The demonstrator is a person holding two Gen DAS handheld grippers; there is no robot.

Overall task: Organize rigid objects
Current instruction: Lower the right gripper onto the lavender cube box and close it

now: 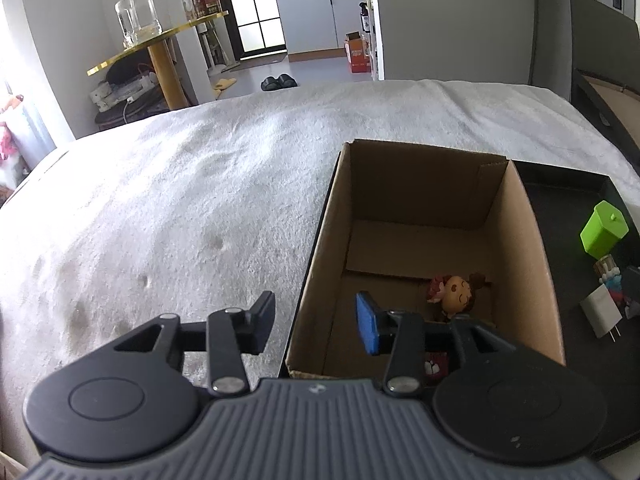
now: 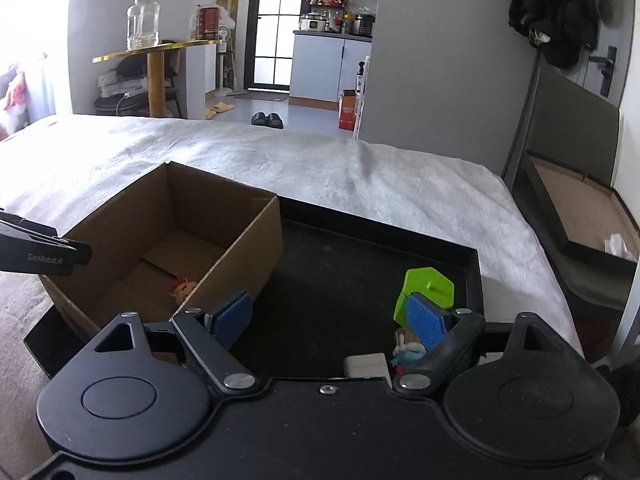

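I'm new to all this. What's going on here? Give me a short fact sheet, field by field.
setting: bed with white blanket
cardboard box: open, a doll figure inside
black tray: holds green block, white plug, small figurine
left gripper: open, empty, at the box's near left corner
right gripper: open, empty, over the tray

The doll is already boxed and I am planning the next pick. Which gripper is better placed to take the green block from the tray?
Right. The right gripper is open above the black tray, the green block just ahead. The left gripper, empty, straddles the cardboard box wall.
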